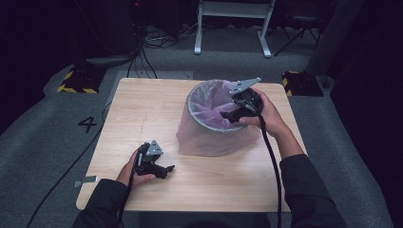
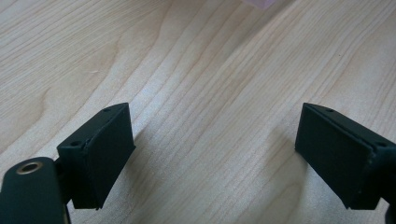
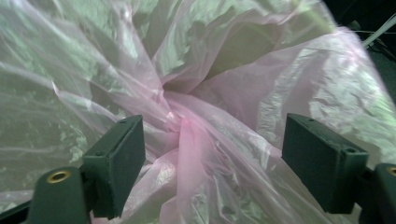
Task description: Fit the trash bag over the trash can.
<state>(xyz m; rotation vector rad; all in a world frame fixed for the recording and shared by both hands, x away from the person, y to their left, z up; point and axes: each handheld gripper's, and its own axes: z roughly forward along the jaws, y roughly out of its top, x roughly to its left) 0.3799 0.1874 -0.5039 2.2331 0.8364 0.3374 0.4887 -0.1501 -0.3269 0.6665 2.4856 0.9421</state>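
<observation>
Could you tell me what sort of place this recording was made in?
Probably a lab or recording studio: a lone wooden table on grey carpet, hazard-striped floor blocks, loose cables and dark surroundings.

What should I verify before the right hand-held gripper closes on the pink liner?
1. Right hand-held gripper jaws open: ok.
2. Pink bag liner bunched between its jaws: ok.
3. Pads pressing on the liner: not ok, still apart.
4. Bin upright on the table: ok.
5. Left hand-held gripper open, holding nothing, resting away from the bin: ok.
6. Liner seated all round the rim: cannot tell.
</observation>
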